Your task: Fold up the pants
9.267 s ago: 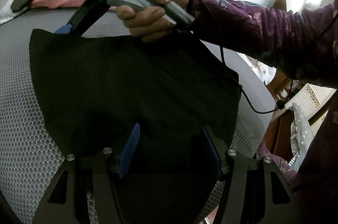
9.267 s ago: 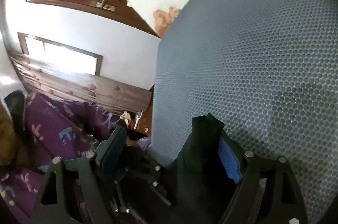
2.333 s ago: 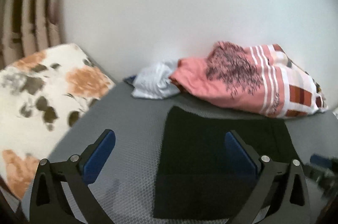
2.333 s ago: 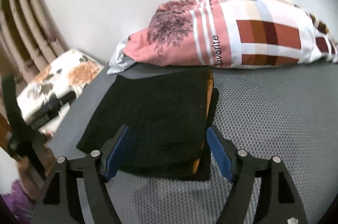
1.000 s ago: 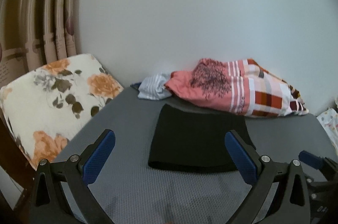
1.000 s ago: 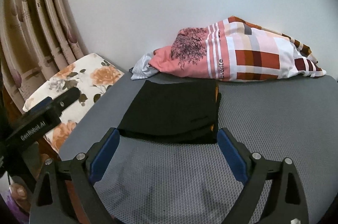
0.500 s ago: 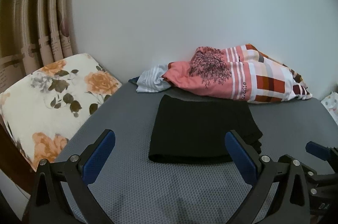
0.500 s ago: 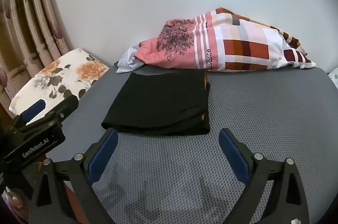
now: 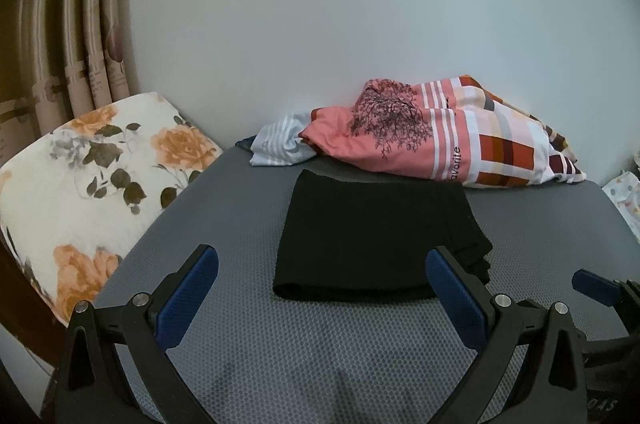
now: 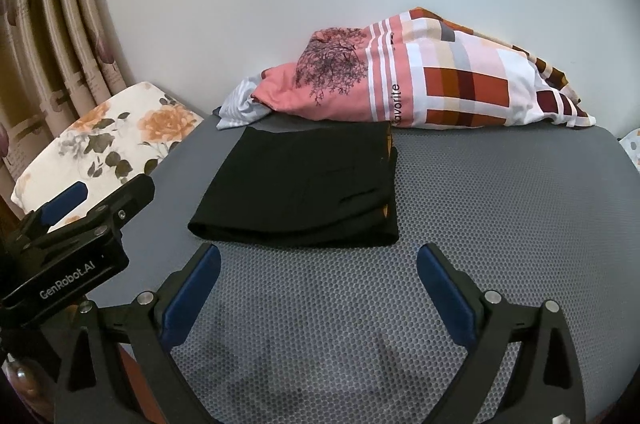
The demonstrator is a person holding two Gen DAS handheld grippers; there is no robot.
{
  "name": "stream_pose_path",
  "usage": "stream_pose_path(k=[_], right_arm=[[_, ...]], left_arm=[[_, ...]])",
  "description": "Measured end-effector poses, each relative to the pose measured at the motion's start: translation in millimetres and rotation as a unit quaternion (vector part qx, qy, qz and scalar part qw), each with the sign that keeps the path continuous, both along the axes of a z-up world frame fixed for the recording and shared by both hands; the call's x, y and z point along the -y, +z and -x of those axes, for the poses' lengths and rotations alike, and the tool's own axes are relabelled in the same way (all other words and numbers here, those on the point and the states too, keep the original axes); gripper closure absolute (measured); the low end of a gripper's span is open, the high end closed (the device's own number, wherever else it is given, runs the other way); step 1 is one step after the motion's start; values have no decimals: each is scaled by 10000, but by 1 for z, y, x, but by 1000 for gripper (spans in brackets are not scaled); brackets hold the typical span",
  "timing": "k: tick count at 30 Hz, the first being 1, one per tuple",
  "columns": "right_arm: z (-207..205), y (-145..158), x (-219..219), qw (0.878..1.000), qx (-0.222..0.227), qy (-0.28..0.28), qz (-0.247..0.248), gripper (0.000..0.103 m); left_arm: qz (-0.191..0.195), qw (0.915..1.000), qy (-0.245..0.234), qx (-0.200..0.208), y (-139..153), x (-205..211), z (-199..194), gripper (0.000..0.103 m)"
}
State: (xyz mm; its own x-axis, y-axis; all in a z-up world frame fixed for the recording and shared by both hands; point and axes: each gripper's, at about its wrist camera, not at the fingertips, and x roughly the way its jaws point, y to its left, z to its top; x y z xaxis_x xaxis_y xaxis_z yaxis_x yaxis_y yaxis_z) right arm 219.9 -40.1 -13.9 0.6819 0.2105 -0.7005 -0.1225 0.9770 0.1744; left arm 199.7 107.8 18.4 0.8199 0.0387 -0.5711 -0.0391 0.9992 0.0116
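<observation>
Folded black pants [image 9: 372,240] lie flat on the grey mesh bed [image 10: 500,208], toward its far edge, and I touch nothing.

The pants form a neat rectangle with an orange strip showing along the right-hand fold. My left gripper [image 9: 320,288] and my right gripper [image 10: 318,282] both hang above the near part of the bed with blue pads spread wide and empty, well short of the cloth. In the right wrist view the left gripper's body reads "GenRobot.AI". Just behind the pants, against the plain white wall [image 9: 340,4], lies a pink checked bundle [image 10: 420,88] printed "favorite", with a striped cloth [image 9: 280,146] beside it. A floral cushion [image 9: 96,180] sits at the bed's left edge before ribbed beige curtains [image 9: 80,36].
</observation>
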Motion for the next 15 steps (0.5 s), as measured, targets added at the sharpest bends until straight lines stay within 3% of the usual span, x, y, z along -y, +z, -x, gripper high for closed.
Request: stream_pose_path(k=[15], right_arm=[[-4,-7,-2,9999,-119,57,-12,4]], left_arm=[[1,10000,-38,-48,-4,-1,-3,0]])
